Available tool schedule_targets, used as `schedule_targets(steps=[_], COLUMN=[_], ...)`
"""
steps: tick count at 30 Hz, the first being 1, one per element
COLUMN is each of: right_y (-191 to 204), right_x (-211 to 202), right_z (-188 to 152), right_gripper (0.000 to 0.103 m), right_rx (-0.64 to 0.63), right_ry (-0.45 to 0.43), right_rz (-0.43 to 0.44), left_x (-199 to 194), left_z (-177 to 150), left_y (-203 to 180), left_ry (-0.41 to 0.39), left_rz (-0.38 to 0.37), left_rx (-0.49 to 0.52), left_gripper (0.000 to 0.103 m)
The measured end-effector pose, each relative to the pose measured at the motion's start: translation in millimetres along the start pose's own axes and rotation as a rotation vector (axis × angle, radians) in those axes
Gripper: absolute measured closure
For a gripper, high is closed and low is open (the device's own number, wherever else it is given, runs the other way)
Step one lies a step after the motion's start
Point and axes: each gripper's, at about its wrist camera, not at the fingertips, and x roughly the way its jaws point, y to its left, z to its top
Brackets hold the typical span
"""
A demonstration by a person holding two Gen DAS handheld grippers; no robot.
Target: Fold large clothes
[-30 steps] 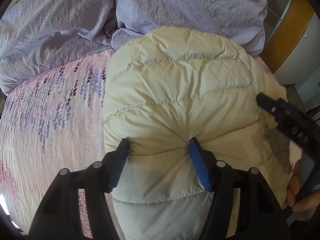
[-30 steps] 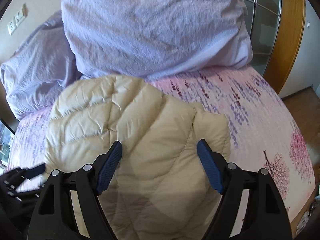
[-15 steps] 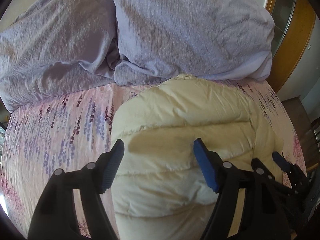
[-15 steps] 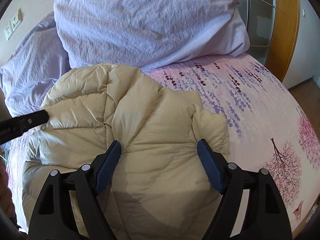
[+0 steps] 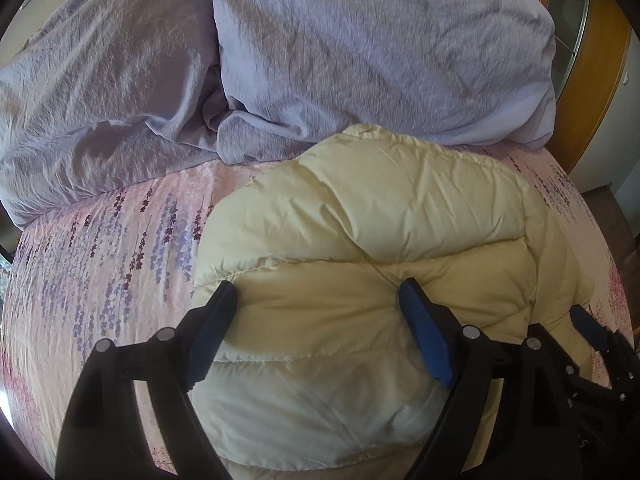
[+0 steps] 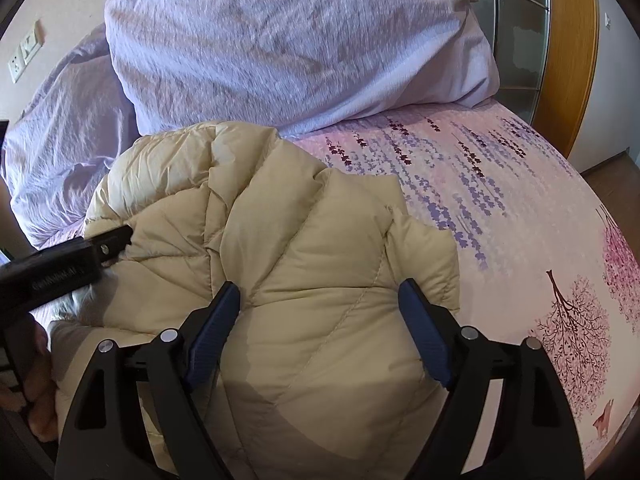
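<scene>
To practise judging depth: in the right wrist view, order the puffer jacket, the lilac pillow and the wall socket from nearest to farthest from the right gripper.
1. Puffer jacket: directly under the open right gripper.
2. Lilac pillow: beyond the jacket, at the bed's head.
3. Wall socket: upper left, on the wall behind the bedding.

Both the left hand-held gripper and right hand-held gripper hover with jaws spread wide.

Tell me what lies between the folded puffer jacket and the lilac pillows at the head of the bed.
Almost nothing. In the left wrist view the cream jacket reaches the right pillow; only a strip of floral sheet shows beside it, before the left pillow.
</scene>
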Motion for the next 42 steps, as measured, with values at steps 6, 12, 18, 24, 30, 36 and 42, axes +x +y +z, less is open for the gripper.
schedule_targets(steps=[6, 12, 18, 24, 30, 36, 42], right_y=[4, 11, 15, 8, 5, 2, 0], right_x=[-13, -31, -16, 1, 7, 16, 23], right_z=[12, 33, 36, 23, 17, 11, 7], right_gripper=[0.019, 0.018, 0.014, 0.014, 0.014, 0.012, 0.007], right_rx=[-0.006, 0.018, 0.027, 0.037, 0.033, 0.033, 0.038], right_ry=[-0.029, -0.119, -0.107, -0.075, -0.075, -0.075, -0.081], right_rz=[-0.004, 0.019, -0.007, -0.037, -0.038, -0.036, -0.031], left_x=[2, 4, 6, 8, 8, 11, 13], left_z=[-2, -4, -5, -6, -6, -7, -9], left_y=[-2, 0, 2, 4, 5, 5, 9], left_ry=[0.001, -0.001, 0.000, 0.001, 0.001, 0.003, 0.004], left_rz=[0.017, 0.021, 0.026, 0.019, 0.021, 0.028, 0.024], left_rx=[0.016, 0.014, 0.009, -0.001, -0.002, -0.013, -0.031], left_gripper=[0.018, 0.016, 0.014, 0.011, 0.008, 0.005, 0.002])
